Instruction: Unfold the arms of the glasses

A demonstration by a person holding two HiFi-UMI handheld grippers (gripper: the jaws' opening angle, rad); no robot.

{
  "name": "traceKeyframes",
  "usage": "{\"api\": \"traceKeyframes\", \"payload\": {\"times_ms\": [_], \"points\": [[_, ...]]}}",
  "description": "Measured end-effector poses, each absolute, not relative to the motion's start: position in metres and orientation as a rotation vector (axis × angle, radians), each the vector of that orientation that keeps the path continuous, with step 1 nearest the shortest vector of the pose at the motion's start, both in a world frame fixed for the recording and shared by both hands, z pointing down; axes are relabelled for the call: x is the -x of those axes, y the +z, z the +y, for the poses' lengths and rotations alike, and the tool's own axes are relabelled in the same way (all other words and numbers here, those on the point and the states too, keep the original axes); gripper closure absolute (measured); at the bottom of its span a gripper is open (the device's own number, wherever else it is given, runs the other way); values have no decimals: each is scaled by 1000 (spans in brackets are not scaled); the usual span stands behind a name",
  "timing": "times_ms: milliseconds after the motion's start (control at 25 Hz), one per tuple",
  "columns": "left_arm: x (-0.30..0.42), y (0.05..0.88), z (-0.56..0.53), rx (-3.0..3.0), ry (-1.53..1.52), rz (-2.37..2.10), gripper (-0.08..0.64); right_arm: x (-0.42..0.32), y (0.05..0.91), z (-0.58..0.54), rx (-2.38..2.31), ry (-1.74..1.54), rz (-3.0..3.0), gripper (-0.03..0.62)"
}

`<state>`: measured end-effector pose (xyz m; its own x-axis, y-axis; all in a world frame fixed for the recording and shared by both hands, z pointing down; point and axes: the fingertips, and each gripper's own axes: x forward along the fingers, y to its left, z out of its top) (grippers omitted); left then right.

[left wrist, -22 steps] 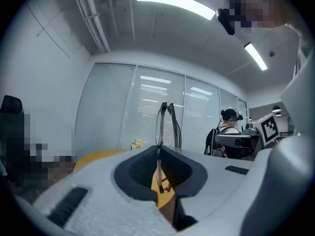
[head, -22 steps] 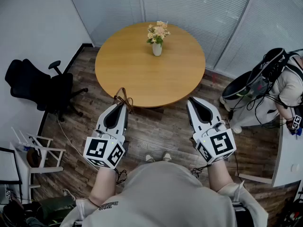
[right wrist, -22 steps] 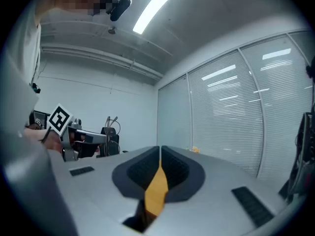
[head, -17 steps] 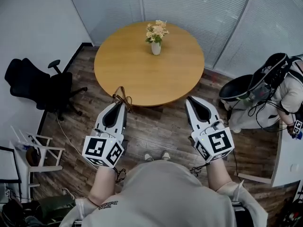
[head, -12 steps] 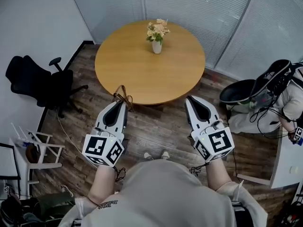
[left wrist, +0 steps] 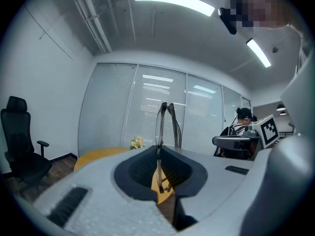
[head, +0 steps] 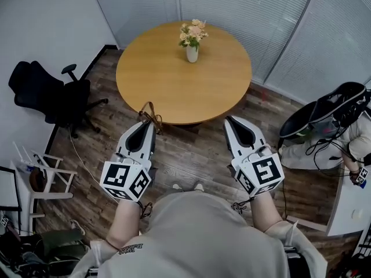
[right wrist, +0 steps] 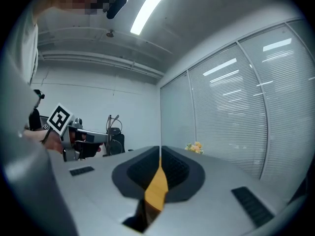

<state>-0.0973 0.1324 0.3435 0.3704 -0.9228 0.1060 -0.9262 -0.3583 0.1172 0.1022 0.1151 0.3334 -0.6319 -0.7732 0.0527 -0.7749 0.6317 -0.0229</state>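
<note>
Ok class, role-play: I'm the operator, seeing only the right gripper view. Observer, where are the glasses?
Observer: The left gripper is shut on the glasses; they stick out past its tip.
Operator: Arms unfolded yet?
Observer: No. In the left gripper view the arms lie folded against the frame, seen edge-on.
Operator: And my own side?
Observer: In the head view the right gripper is level with the left one, both pointing toward the round table.

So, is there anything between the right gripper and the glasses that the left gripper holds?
Nothing visible stands between them. The left gripper holds the folded glasses at its tips. The right gripper, shut and empty, is beside it, with only open air over the floor in between.
</note>
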Motion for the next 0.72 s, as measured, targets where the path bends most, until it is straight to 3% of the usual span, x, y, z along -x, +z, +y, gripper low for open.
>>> {"api": "traceKeyframes", "payload": {"times_ms": [480, 720], "points": [[73, 342, 133, -2481, 56, -1711, 522, -124, 341, 119, -1301, 100, -2830, 557], [69, 341, 130, -2474, 64, -1732, 522, -132, 336, 120, -1314, -79, -2766, 557]]}}
